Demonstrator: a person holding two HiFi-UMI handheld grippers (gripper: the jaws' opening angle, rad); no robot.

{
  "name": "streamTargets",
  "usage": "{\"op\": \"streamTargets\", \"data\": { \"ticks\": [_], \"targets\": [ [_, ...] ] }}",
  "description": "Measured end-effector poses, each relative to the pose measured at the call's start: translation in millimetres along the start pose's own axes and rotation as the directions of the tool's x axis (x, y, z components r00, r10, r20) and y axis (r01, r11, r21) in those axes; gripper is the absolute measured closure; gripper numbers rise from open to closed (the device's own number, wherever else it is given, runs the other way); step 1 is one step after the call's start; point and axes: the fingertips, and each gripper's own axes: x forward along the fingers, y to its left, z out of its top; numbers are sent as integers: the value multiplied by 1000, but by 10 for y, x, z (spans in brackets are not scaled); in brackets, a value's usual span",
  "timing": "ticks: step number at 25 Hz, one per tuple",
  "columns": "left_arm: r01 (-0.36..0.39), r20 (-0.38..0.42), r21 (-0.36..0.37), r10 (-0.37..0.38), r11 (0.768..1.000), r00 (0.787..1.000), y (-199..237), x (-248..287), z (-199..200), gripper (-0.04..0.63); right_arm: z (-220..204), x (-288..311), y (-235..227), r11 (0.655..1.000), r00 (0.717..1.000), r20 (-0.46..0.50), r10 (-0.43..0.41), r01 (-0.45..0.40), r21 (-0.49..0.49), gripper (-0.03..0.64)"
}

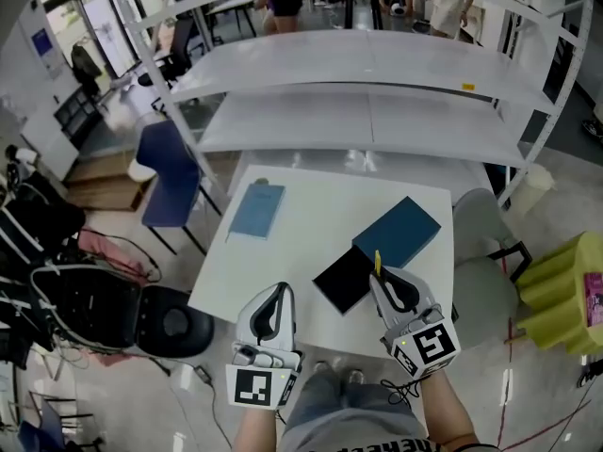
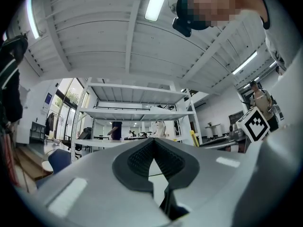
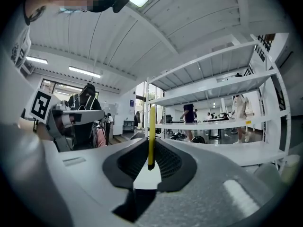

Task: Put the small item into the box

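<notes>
Two grippers are in my hands over a white table (image 1: 316, 201). My right gripper (image 1: 382, 277) (image 3: 150, 151) has its jaws clamped on a slim yellow stick (image 1: 378, 263) (image 3: 151, 134), the small item. The stick's long axis runs in line with the jaws, and it pokes out past the tips, away from me.

The box lies on the table in two parts: an open black tray (image 1: 341, 281) and, touching its far right corner, a dark teal slab (image 1: 399, 232) that I take to be the lid. From above, the tray sits just left of my right jaw tips, and the stick's far end lines up with the tray's right edge. To drop it in, I judge a short move left and a downward tilt would serve. The tray's inside looks dark and bare, though I cannot be sure.

My left gripper (image 1: 279, 292) (image 2: 152, 148) is farther from the box, its jaws pressed together on nothing. A light blue booklet (image 1: 256, 210) lies well apart, far left.
</notes>
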Motion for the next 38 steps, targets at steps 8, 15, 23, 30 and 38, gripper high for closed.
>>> {"op": "streamTargets", "data": {
  "ticks": [8, 15, 23, 30, 38],
  "targets": [
    [45, -14, -12, -45, 999, 999, 132, 125, -65, 575, -396, 251, -65, 998, 991, -131, -26, 33, 49, 566],
    [76, -31, -38, -77, 996, 997, 257, 219, -187, 575, -798, 397, -79, 994, 967, -252, -36, 60, 89, 566],
    [106, -51, -62, -109, 992, 993, 350, 298, -332, 575, -1176, 485, -65, 989, 933, -358, -44, 91, 116, 566],
    [126, -69, -87, -132, 988, 989, 431, 372, -480, 575, -1526, 587, -59, 987, 889, -456, -42, 107, 120, 566],
    [135, -86, -107, -144, 985, 986, 520, 452, -600, 575, -1877, 642, -90, 981, 832, -553, -37, 136, 139, 566]
  ]
}}
